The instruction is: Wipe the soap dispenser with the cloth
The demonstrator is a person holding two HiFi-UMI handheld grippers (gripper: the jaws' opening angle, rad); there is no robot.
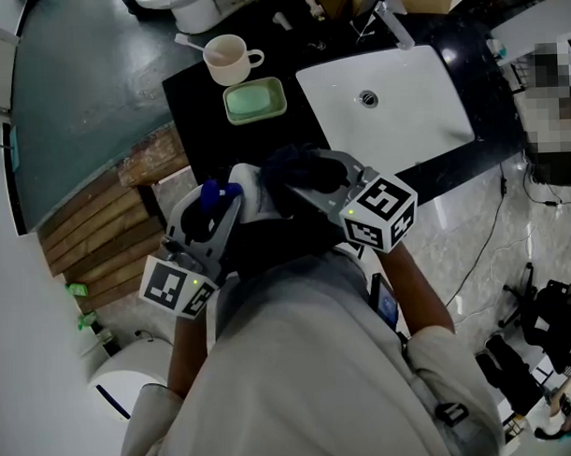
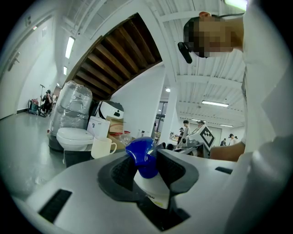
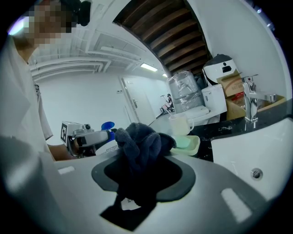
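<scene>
The soap dispenser (image 1: 230, 190) is a white bottle with a blue pump top. It sits between the jaws of my left gripper (image 1: 220, 213), close in front of the person's chest. In the left gripper view the blue top (image 2: 141, 155) and the white body stick up between the dark pads, and the left gripper (image 2: 145, 168) is shut on it. My right gripper (image 1: 309, 181) is shut on a bunched dark blue cloth (image 1: 297, 166), which lies just right of the bottle. In the right gripper view the cloth (image 3: 139, 147) fills the right gripper (image 3: 143, 170), with the dispenser (image 3: 104, 133) behind it to the left.
A black counter (image 1: 192, 104) ahead carries a cream cup (image 1: 228, 58), a green soap dish (image 1: 254, 100) and a white sink (image 1: 403, 125) with a faucet (image 1: 391, 22). Wooden slats (image 1: 99, 238) lie to the left. Cables and gear lie on the floor at right.
</scene>
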